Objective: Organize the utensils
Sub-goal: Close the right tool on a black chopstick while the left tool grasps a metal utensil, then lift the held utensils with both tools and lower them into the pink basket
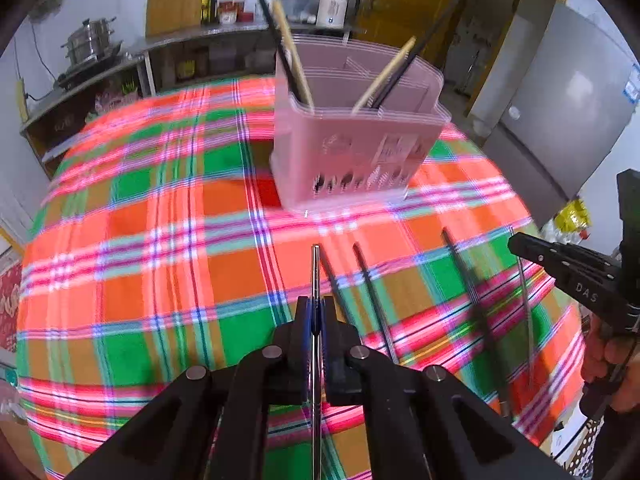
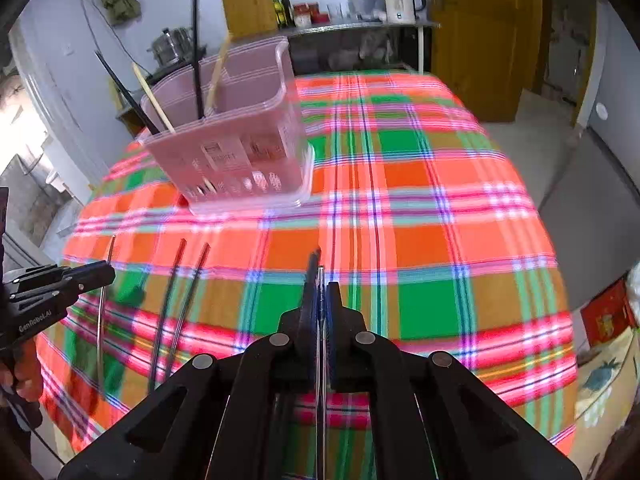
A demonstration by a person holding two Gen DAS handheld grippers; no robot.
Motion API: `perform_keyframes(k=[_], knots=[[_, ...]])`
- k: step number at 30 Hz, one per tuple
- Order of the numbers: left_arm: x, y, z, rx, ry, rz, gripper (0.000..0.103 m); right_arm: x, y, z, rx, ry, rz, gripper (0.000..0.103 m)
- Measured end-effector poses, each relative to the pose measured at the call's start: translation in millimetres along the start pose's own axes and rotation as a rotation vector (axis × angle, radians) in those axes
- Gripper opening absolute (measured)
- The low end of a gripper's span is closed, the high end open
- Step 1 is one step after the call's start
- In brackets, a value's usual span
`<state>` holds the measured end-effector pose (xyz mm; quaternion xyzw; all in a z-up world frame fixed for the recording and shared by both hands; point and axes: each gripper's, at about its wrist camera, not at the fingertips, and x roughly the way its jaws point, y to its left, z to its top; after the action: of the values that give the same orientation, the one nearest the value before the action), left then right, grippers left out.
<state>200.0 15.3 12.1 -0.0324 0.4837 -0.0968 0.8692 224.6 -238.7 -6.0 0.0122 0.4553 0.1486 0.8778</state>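
A kitchen with a steel counter, pots and a kettle lies behind a desk (image 1: 132, 216) covered in an orange, green and pink plaid cloth. On the cloth stands a pink utensil caddy (image 1: 352, 136), which serves as the landmark here; wooden and black chopsticks already lean in its compartments. Nearer the camera than the caddy, the left claw (image 1: 316, 312) is clamped on a thin silver chopstick (image 1: 315, 268) whose tip points toward the caddy's front wall. In the right wrist view the caddy sits up and to the left, and the right claw (image 2: 320, 300) is pressed together on a silver chopstick (image 2: 321, 280), with a dark stick (image 2: 311, 280) lying along its left finger; whether that one is gripped too, I cannot tell. Between the two claws, in front of the caddy, two black chopsticks (image 2: 176, 308) and another silver one (image 2: 103, 320) lie loose on the cloth. The frames are motion-blurred.
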Motion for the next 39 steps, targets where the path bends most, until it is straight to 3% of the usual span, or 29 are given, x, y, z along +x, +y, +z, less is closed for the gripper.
perform_keyframes(k=[13,29,39], knots=[[-80.3,-12.7,29.3,0.03,-0.163,-0.028,0.004,-69.4,11.8,28.9,-0.037,-0.171,0.015,0.004],[-88.8,-25.8,30.9,0.044,-0.159,-0.037,0.004,-89.7,17.6,31.4,-0.036,-0.227,0.052,0.003],[-102.8,-14.6,57.3,-0.027,-0.241,-0.061,0.004,-94.8,24.6,53.0,0.01,-0.311,0.124,0.003]])
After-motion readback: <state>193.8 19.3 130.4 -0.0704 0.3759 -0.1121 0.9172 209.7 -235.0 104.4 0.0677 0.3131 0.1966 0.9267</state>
